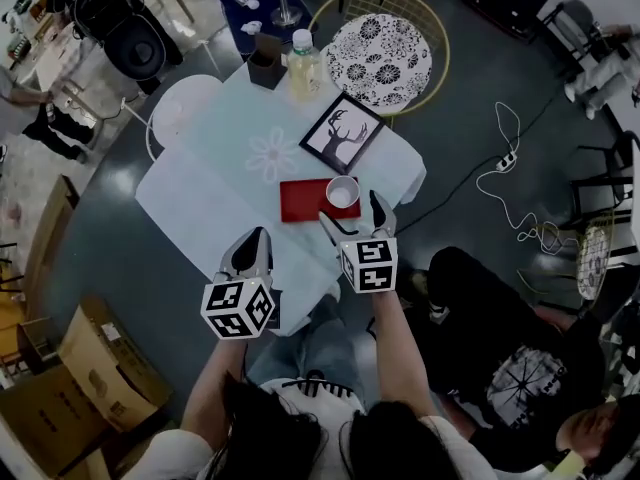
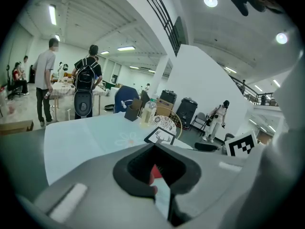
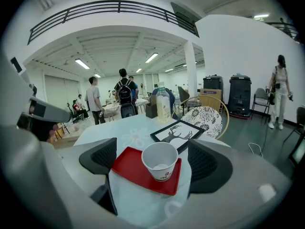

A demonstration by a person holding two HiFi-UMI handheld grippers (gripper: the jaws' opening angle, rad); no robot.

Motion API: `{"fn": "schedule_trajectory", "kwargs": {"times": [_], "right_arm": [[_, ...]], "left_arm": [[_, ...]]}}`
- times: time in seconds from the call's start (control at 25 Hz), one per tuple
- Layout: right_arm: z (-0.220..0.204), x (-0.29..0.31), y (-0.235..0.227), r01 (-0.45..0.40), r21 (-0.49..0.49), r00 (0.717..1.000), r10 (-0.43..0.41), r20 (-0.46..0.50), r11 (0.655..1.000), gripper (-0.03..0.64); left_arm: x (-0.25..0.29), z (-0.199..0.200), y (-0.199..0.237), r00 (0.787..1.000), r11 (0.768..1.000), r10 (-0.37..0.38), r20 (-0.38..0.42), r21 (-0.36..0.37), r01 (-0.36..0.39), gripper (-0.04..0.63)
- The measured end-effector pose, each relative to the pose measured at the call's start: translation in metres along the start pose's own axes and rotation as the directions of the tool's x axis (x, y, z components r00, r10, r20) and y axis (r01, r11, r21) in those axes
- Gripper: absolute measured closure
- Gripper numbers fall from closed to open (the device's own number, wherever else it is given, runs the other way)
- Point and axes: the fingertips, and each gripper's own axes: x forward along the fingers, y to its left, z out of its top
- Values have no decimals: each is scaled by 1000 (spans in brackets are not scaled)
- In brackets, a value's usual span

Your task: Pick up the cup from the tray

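Cup: the cup [image 3: 160, 160] stands upright, mouth up, on the red tray [image 3: 127, 170]. It sits at the end of the tray that lies to the right of the right gripper's middle line.

Inside the cup: nothing is seen in it, only a pale bottom.

On the tray: only the cup is carried. The rest of the tray is bare.

Right gripper: the right gripper [image 1: 350, 208] is held wide open and nothing is grasped. The cup is seen straight ahead of it, lined up with the gap between the two jaws. No touch can be seen.

Left gripper: the left gripper [image 1: 258, 236] is closed up, or very nearly, and nothing is held in it. Only a thin bit of red tray is seen past its jaws. The tray lies ahead of it and off to its right.

Nearer gripper: the cup is just beside the right gripper and well apart from the left one, so the pick-up is best done by the right.

Next move, as a guess: the right gripper should be pushed a little forward until the cup's round side is between the jaws. Then it can be squeezed softly and lifted straight up. The cup looks light, so it could be tipped or squashed by a hard pinch.

Past the cup: a deer picture [image 3: 174, 134] lies flat on the tabletop [image 1: 210, 198], just behind the tray. A bottle [image 3: 163, 105] stands farther off.
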Motion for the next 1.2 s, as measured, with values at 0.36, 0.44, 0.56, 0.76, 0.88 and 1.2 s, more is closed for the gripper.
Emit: {"fn": "schedule_trajectory", "kwargs": {"times": [0.36, 0.44, 0.56, 0.76, 0.88, 1.2], "right_arm": [[-35, 56, -16, -32, -15, 994, 31, -105, 999, 146], [-38, 63, -14, -41, -10, 993, 40, -113, 999, 147], [-40, 69, -16, -25, -27, 993, 22, -118, 999, 198], [-39, 70, -15, -18, -16, 993, 16, -121, 1000, 225], [-30, 65, -15, -25, 15, 994, 27, -106, 1000, 229], [-7, 55, -43, 21, 10, 995, -20, -96, 1000, 236]], "left_arm": [[31, -7, 0, 999, 1000, 27, -26, 4, -27, 595], [34, -9, 3, 999, 999, 41, -33, 2, -41, 595], [40, -12, 5, 998, 999, 53, -41, 3, -53, 595], [40, -12, 9, 997, 998, 65, -44, 1, -65, 595], [43, -12, 7, 997, 998, 66, -43, -5, -66, 595], [52, -3, -9, 999, 999, 38, -35, -3, -38, 595]]}}
